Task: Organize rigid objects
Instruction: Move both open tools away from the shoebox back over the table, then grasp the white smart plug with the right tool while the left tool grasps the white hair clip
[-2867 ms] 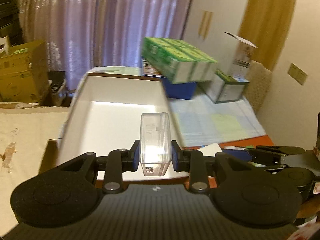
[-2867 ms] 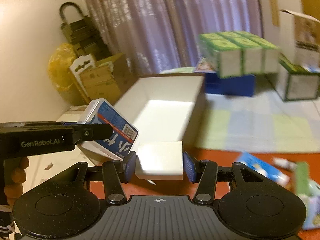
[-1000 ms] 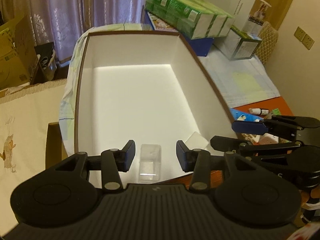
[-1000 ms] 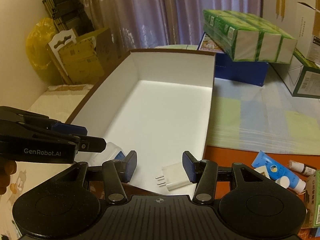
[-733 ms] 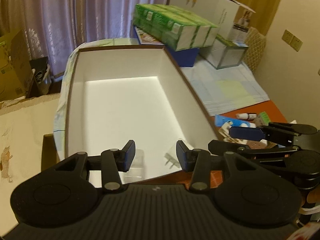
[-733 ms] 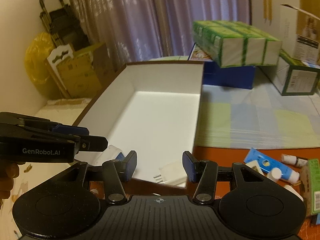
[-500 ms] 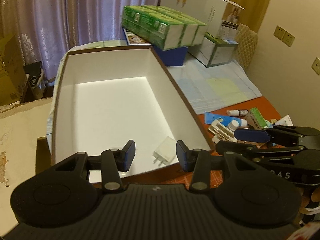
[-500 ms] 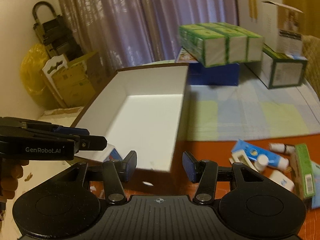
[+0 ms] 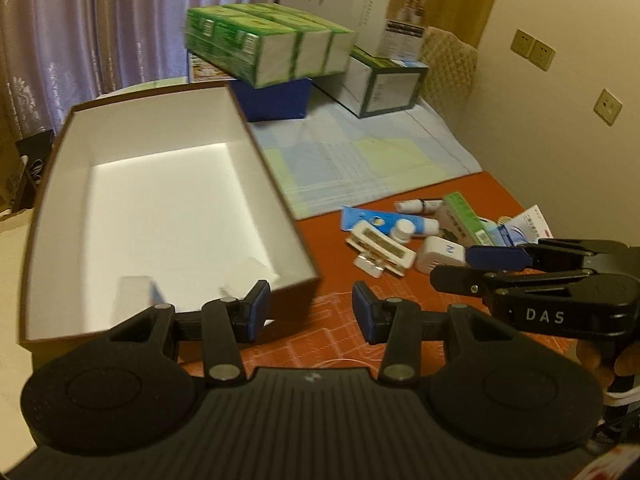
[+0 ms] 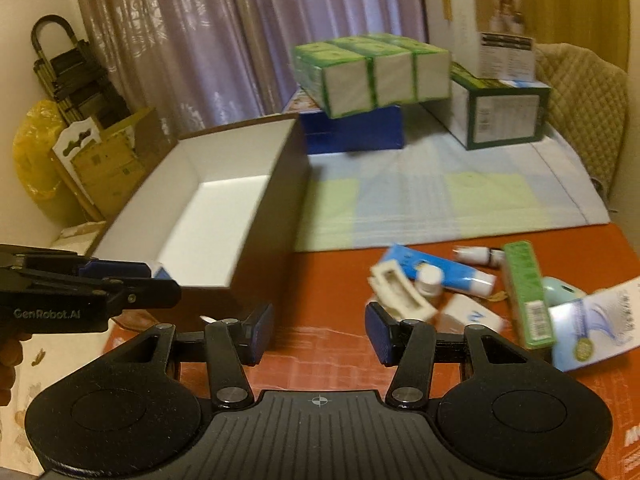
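Left gripper point(image 9: 312, 306) found with jaws parted and nothing between the pads, poised over the red mat point(image 9: 332, 320) at the near corner of the box point(image 9: 276, 188). Right gripper point(image 10: 319, 330) likewise released and empty, over bare mat just short of the pile. Each gripper noted at the edge of the other's view. Box observed open, white inside, with a clear case point(image 9: 134, 292) and a white plug point(image 9: 250, 274) lying along its near wall; contents blurred, nothing further made out. Pile noted on the mat to the right of the box, well apart from it: cream tray point(image 10: 402, 290), blue tube point(image 10: 436, 270), small white bottle point(image 10: 429, 280), dropper vial point(image 10: 478, 256), white block point(image 10: 474, 318) marked with a blue figure, green carton point(image 10: 526, 294), pale packet point(image 10: 600, 324). Tray, bottle and tube seen touching or overlapping. Step judged as the gap between deliveries: both hands free, pile not yet reached. Next move judged to call for choosing one piece per gripper, preferably outliers such as the white block or the green carton, lining the jaws across a narrow side, and closing without dragging neighbours. Tray and bottle judged awkward while nested against the tube.
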Demonstrator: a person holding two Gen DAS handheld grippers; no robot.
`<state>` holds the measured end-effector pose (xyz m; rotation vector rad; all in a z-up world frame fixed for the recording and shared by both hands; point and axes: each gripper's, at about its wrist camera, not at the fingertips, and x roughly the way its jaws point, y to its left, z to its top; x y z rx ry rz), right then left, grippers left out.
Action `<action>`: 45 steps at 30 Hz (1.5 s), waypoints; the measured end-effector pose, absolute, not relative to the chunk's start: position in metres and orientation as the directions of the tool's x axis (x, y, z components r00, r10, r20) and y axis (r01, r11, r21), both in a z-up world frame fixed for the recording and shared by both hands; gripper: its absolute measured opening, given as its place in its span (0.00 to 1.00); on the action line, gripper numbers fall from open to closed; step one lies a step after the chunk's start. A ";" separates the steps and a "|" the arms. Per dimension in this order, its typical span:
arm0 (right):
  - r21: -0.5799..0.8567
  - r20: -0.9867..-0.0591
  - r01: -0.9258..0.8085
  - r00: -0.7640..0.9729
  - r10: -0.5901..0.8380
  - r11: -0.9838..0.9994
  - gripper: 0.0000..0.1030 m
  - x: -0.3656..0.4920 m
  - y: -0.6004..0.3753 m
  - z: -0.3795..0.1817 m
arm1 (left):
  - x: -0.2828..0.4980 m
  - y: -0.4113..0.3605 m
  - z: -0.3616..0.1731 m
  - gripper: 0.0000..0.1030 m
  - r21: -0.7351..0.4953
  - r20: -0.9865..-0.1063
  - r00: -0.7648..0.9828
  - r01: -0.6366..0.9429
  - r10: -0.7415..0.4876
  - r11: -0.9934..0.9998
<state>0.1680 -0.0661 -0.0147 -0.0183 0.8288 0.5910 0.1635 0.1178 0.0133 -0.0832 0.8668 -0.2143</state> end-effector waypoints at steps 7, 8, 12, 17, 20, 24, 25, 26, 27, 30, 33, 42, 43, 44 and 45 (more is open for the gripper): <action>0.209 -0.711 -0.494 0.516 0.478 0.844 0.47 0.175 -0.106 -0.017 | 0.168 0.075 0.009 0.39 -0.158 -0.752 0.617 0.171 -0.231 0.972; 0.210 -0.712 -0.494 0.514 0.478 0.844 0.47 0.176 -0.111 -0.017 | 0.169 0.071 0.008 0.39 -0.159 -0.754 0.615 0.170 -0.231 0.973; 0.211 -0.718 -0.496 0.506 0.478 0.842 0.47 0.180 -0.128 -0.018 | 0.170 0.053 0.002 0.38 -0.164 -0.759 0.609 0.165 -0.231 0.973; 0.210 -0.729 -0.494 0.496 0.472 0.844 0.47 0.187 -0.145 -0.023 | 0.171 0.038 -0.004 0.39 -0.162 -0.763 0.606 0.159 -0.225 0.974; 0.212 -0.733 -0.496 0.489 0.472 0.842 0.47 0.190 -0.152 -0.025 | 0.173 0.031 -0.008 0.39 -0.160 -0.765 0.606 0.152 -0.220 0.975; 0.211 -0.740 -0.498 0.481 0.470 0.841 0.47 0.195 -0.161 -0.029 | 0.176 0.023 -0.014 0.38 -0.156 -0.771 0.600 0.145 -0.212 0.977; 0.211 -0.741 -0.497 0.481 0.470 0.842 0.47 0.195 -0.163 -0.030 | 0.177 0.021 -0.015 0.38 -0.154 -0.773 0.598 0.145 -0.211 0.977; 0.212 -0.742 -0.496 0.480 0.469 0.842 0.47 0.197 -0.165 -0.030 | 0.178 0.019 -0.017 0.38 -0.152 -0.774 0.597 0.146 -0.210 0.977; 0.213 -0.743 -0.494 0.479 0.468 0.843 0.47 0.198 -0.167 -0.031 | 0.179 0.017 -0.018 0.38 -0.149 -0.774 0.598 0.147 -0.208 0.978; 0.213 -0.746 -0.489 0.478 0.464 0.846 0.47 0.203 -0.173 -0.034 | 0.183 0.012 -0.022 0.38 -0.138 -0.776 0.598 0.147 -0.199 0.979; 0.212 -0.749 -0.488 0.475 0.462 0.847 0.47 0.207 -0.177 -0.038 | 0.187 0.007 -0.027 0.38 -0.129 -0.777 0.599 0.148 -0.193 0.980; 0.208 -0.754 -0.522 0.453 0.475 0.827 0.47 0.222 -0.174 -0.050 | 0.206 -0.003 -0.047 0.38 -0.091 -0.776 0.608 0.154 -0.167 0.984; 0.205 -0.756 -0.528 0.450 0.476 0.824 0.47 0.225 -0.173 -0.052 | 0.209 -0.004 -0.049 0.38 -0.083 -0.777 0.609 0.156 -0.162 0.984; 0.202 -0.757 -0.533 0.448 0.477 0.822 0.47 0.228 -0.172 -0.054 | 0.212 -0.005 -0.052 0.38 -0.078 -0.776 0.610 0.157 -0.159 0.985; 0.201 -0.756 -0.537 0.446 0.478 0.819 0.47 0.230 -0.170 -0.057 | 0.215 -0.006 -0.055 0.38 -0.074 -0.775 0.612 0.159 -0.157 0.985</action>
